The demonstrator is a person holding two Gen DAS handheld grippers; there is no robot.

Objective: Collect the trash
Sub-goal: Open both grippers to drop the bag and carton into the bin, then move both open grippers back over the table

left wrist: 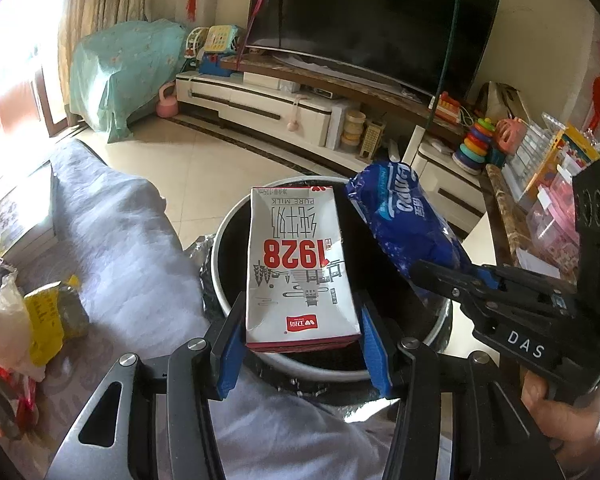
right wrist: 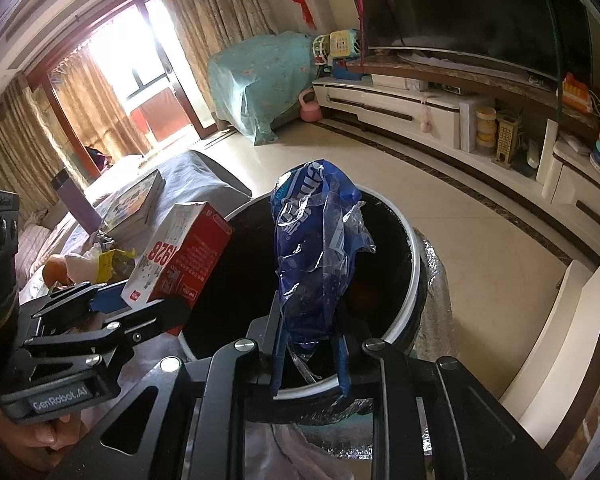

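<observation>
A white and red milk carton [left wrist: 300,264] marked 1928 is clamped between the blue pads of my left gripper [left wrist: 302,320], which is shut on its sides. The carton hangs over a round black bin with a white rim [left wrist: 217,256]. My right gripper [left wrist: 428,276] comes in from the right and pinches a crumpled blue plastic wrapper [left wrist: 404,220] above the bin's right side. In the right wrist view the wrapper [right wrist: 316,240] stands up from between the pads of the right gripper [right wrist: 310,344] over the bin's rim [right wrist: 415,268]. The carton [right wrist: 180,256] and the left gripper [right wrist: 140,300] are at the left.
A grey cloth-covered table [left wrist: 120,240] lies left of the bin, with a yellow packet and crumpled wrappers [left wrist: 48,320], an orange [right wrist: 54,268] and stacked books [right wrist: 136,200]. A marble-edged table with boxes [left wrist: 540,200] stands right. Tiled floor and a TV cabinet [left wrist: 260,104] lie beyond.
</observation>
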